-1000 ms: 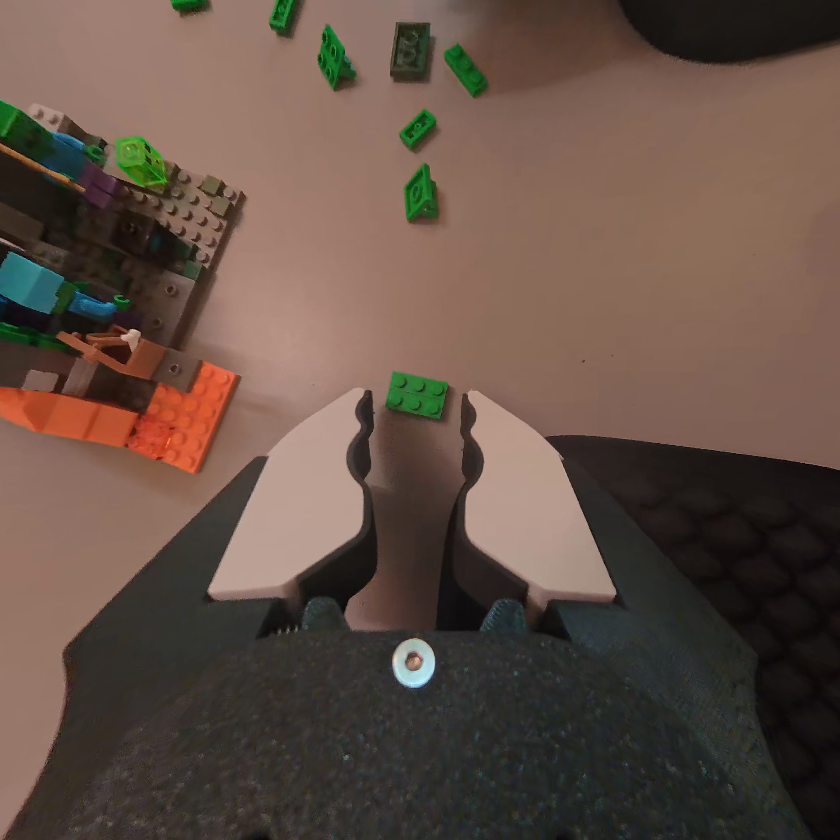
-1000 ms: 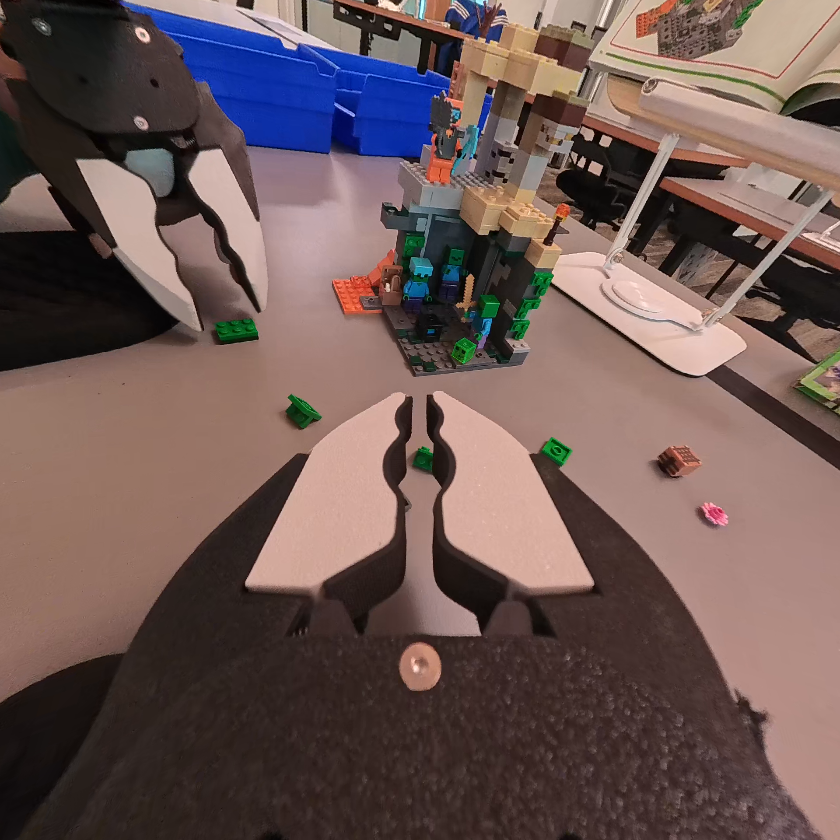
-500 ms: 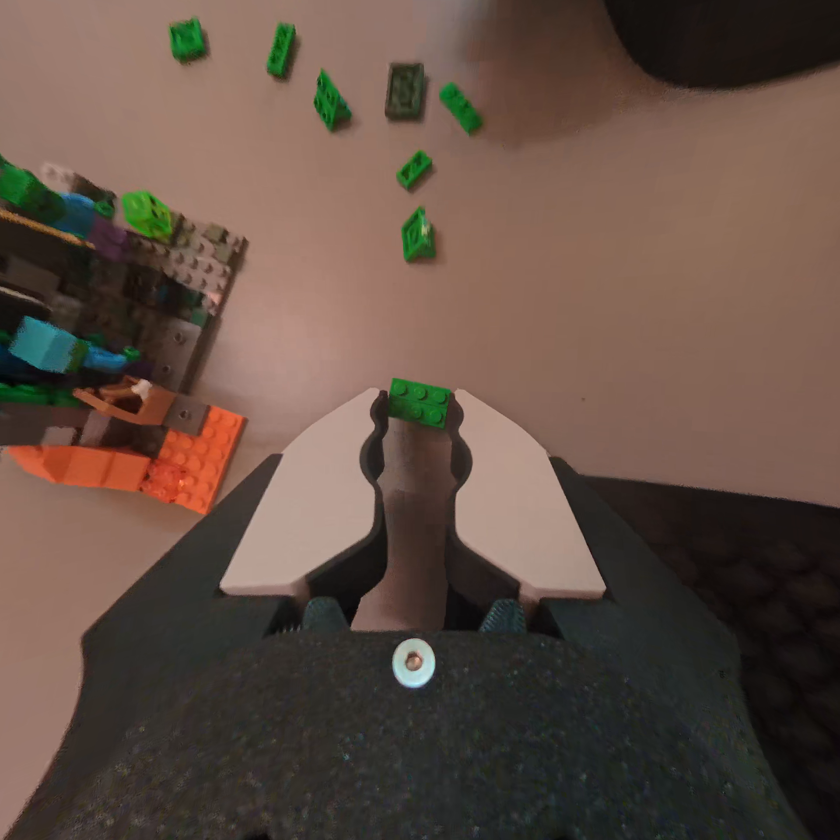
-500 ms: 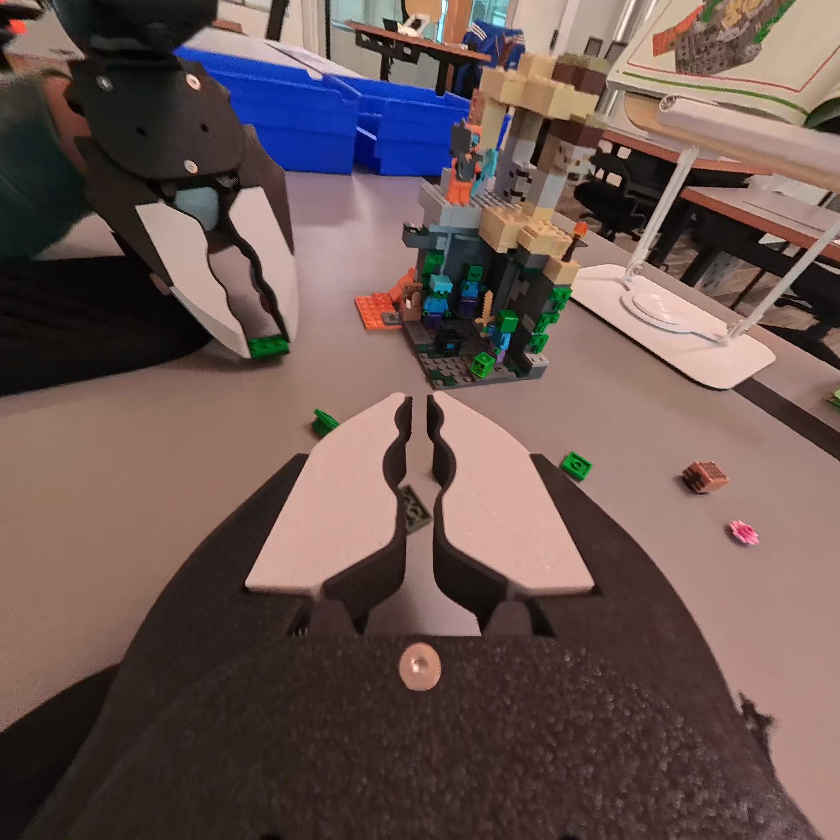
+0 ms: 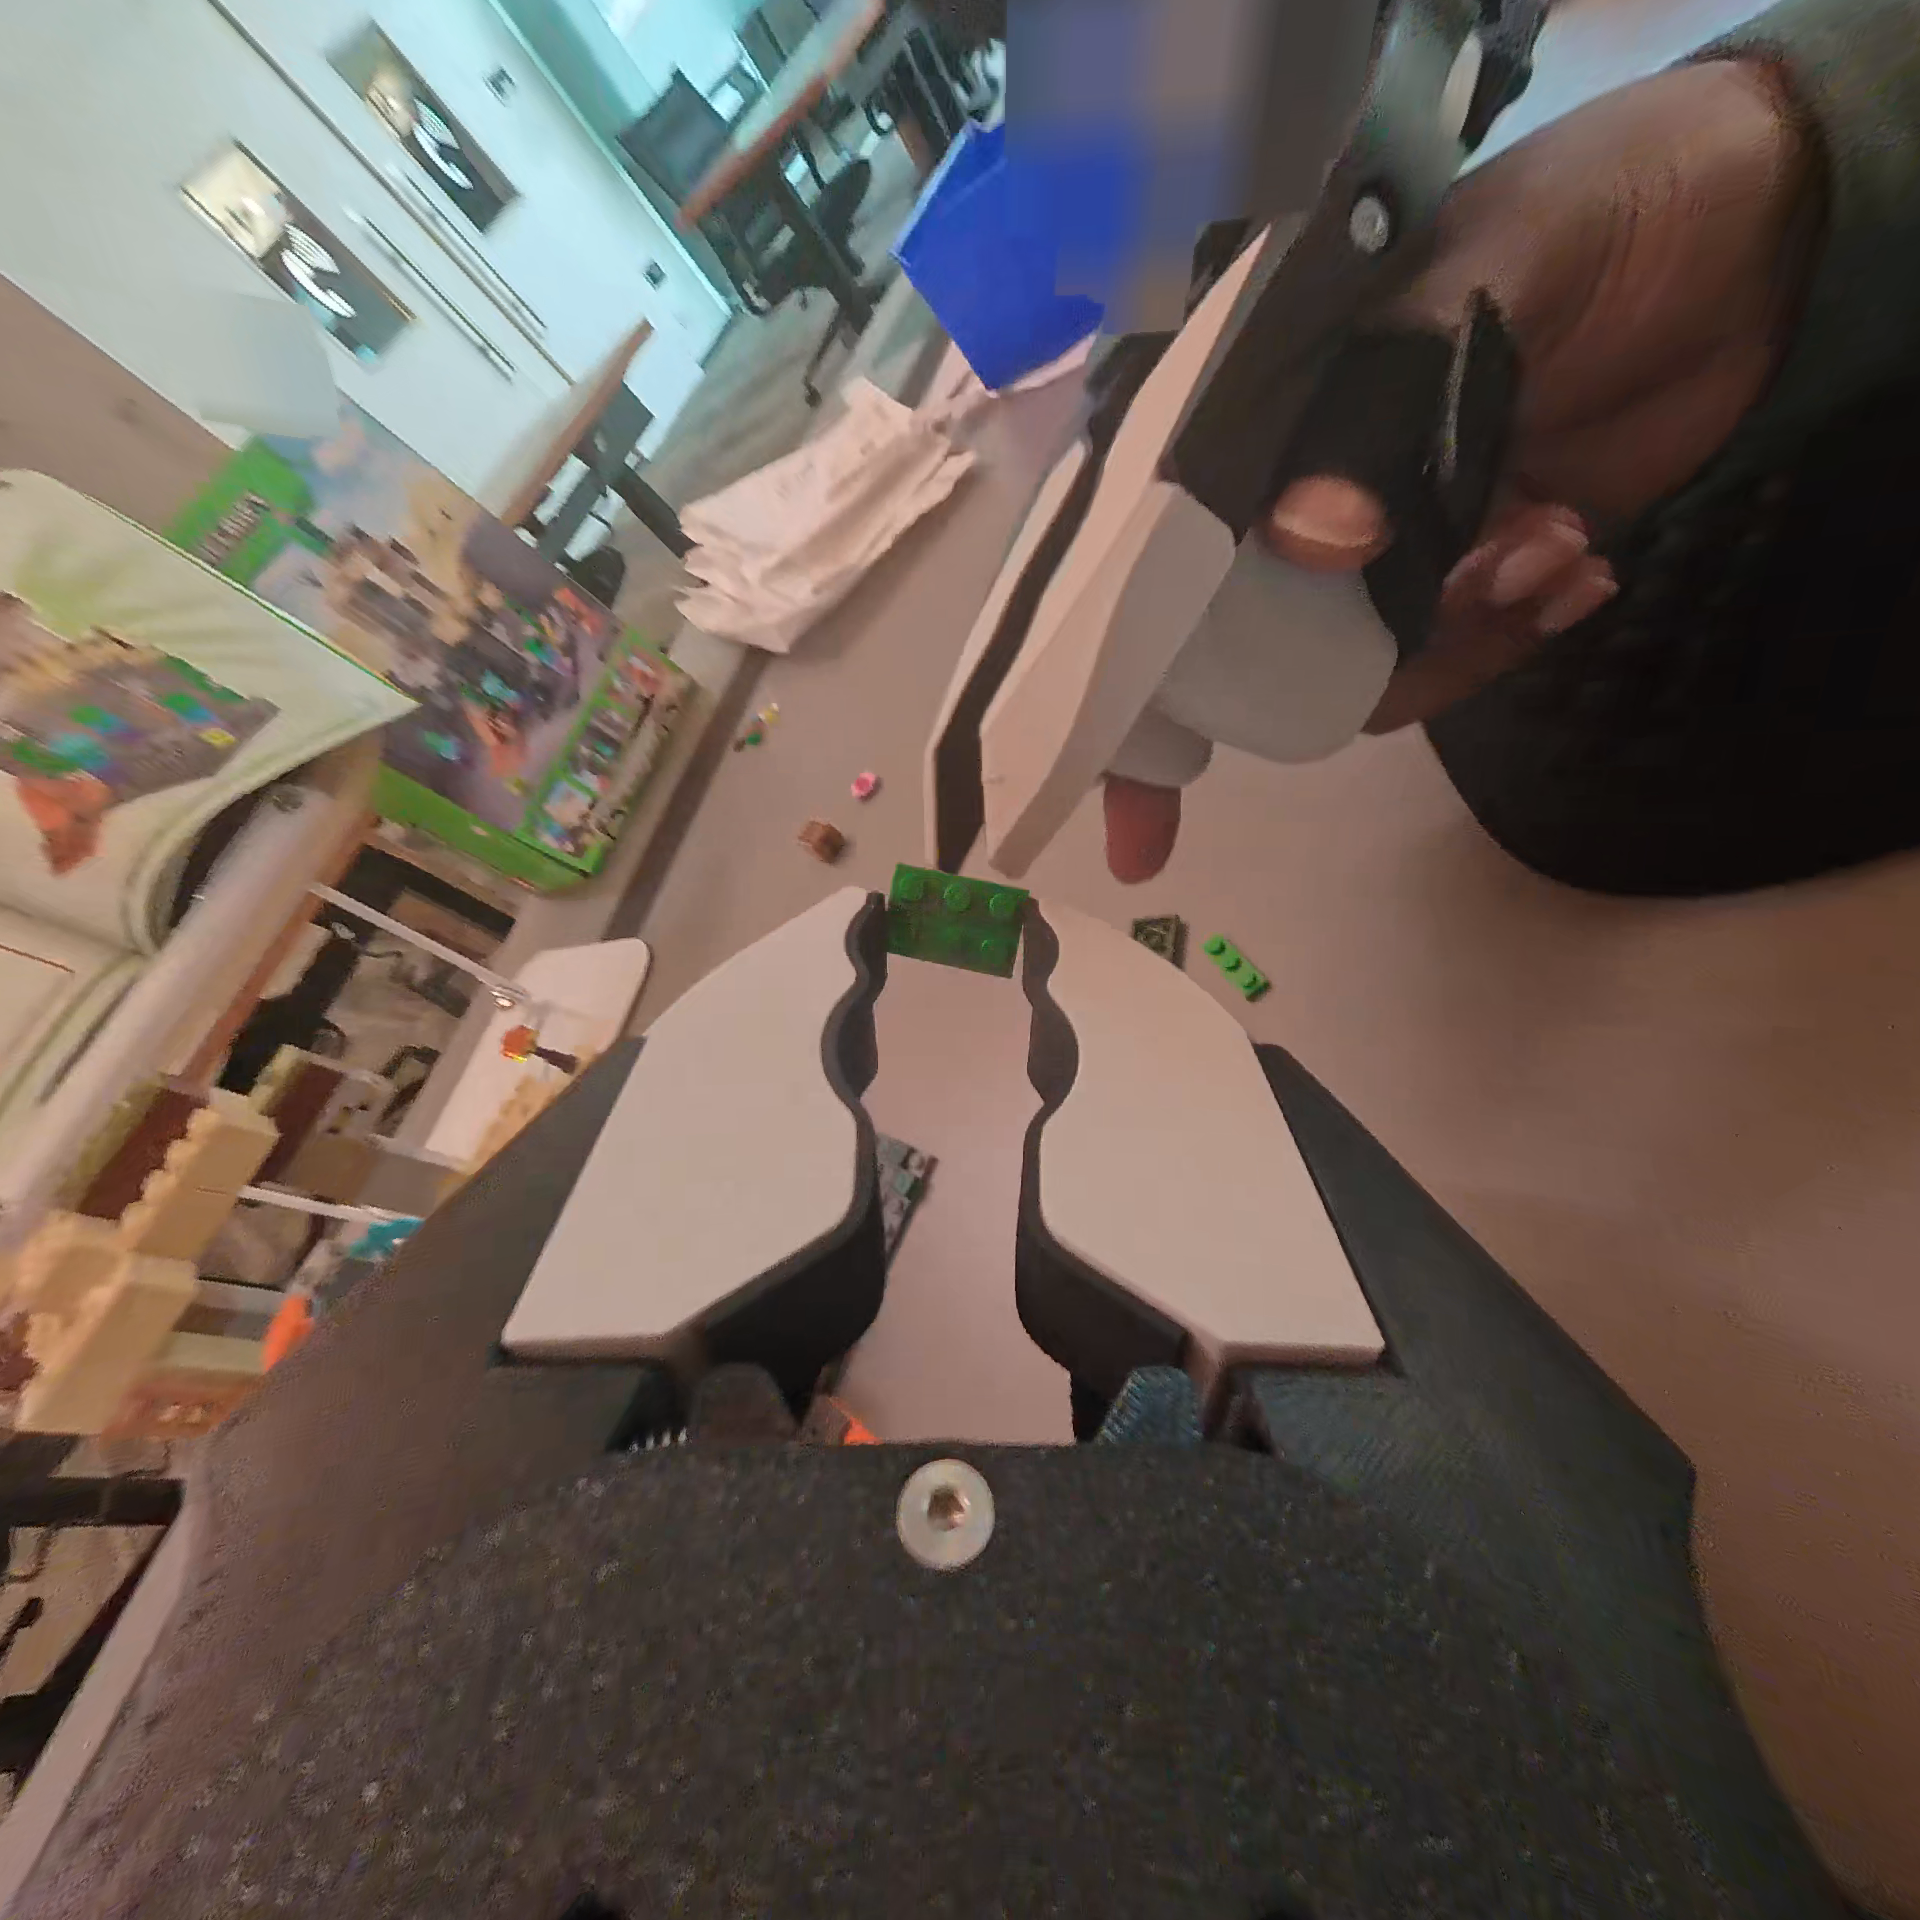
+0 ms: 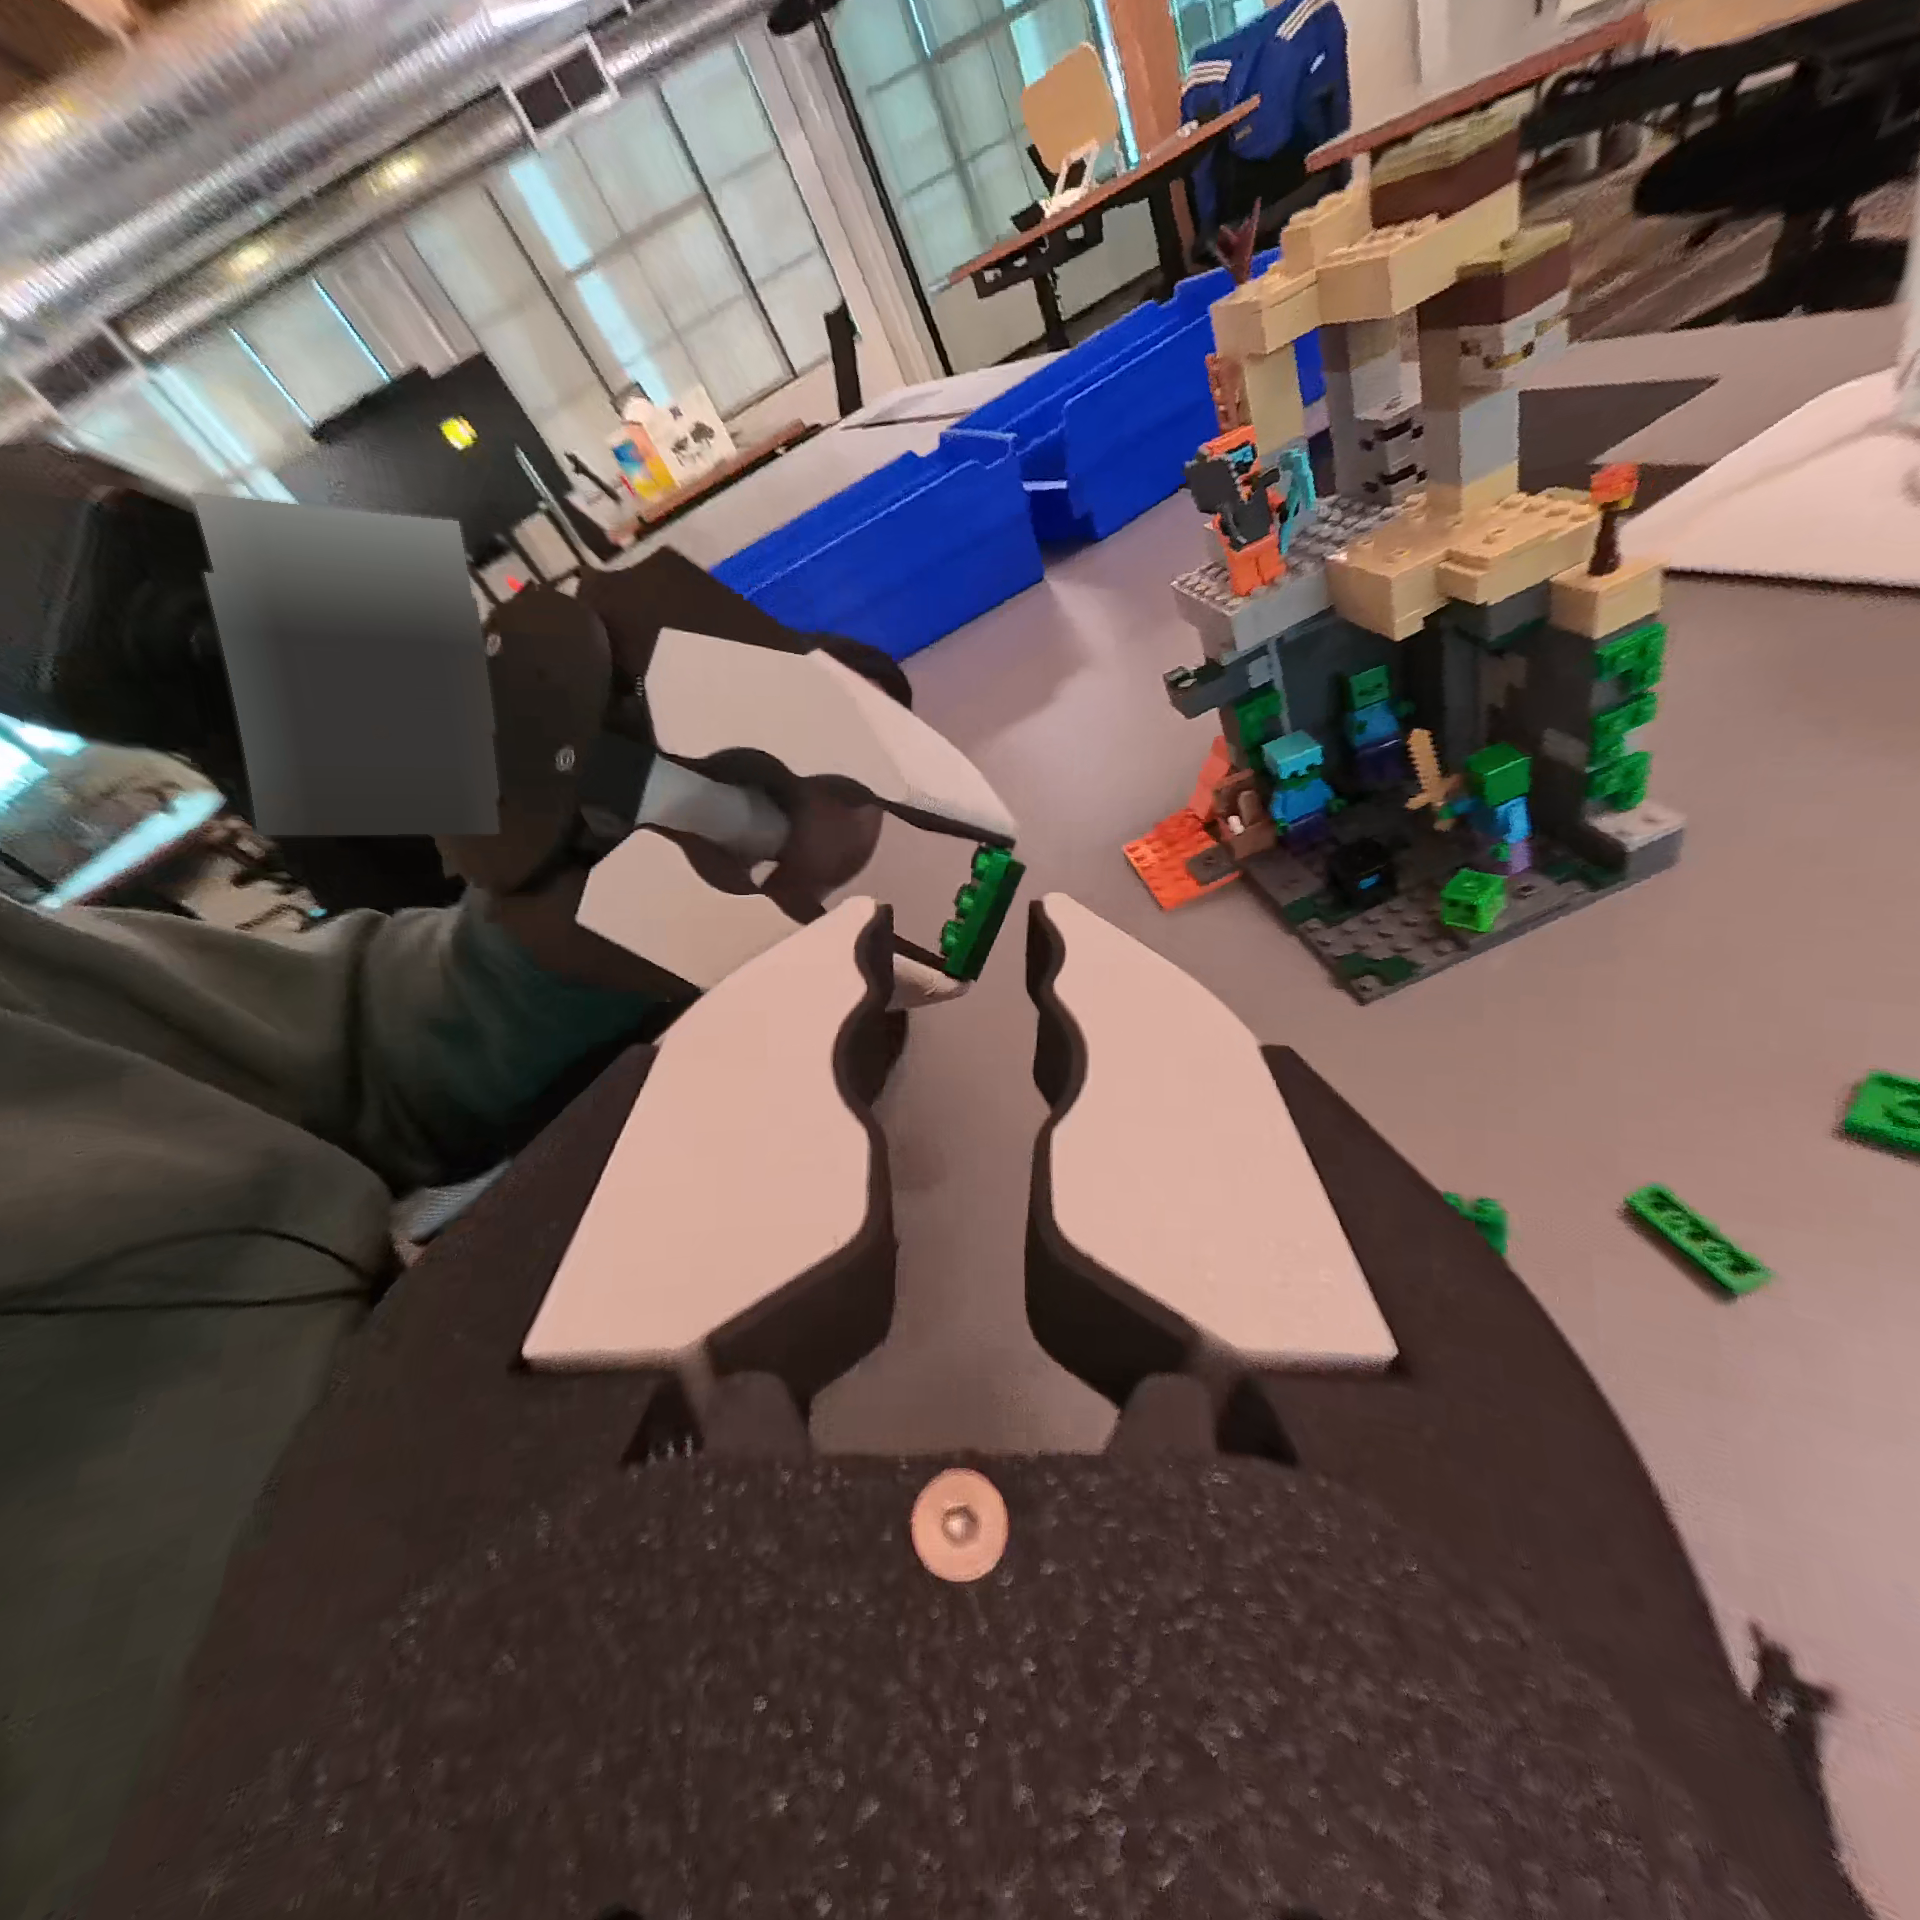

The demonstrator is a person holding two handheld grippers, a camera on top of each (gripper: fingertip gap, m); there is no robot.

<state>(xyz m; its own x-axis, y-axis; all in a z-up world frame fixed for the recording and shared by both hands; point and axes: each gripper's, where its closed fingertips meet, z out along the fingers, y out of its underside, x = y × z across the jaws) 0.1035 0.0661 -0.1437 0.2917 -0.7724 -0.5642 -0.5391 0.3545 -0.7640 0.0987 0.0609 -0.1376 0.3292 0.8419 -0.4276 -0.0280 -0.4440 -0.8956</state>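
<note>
Green plate (image 5: pixel 954 932) lifted off the table — left claw (image 5: pixel 954 940) pinches it (right claw (image 6: pixel 954 940) parted, empty).

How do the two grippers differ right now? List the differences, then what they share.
Load: the left gripper is shut on a green plate at its fingertips; the right gripper holds nothing.
Jaws: the left gripper's tips press the plate's ends; the right gripper's stand apart around empty space.
Pose: in the right wrist view, the left gripper lies turned on its side with the plate on edge.
Shared: both have pale fingers on black bodies and are hand-held above the grey table.
</note>
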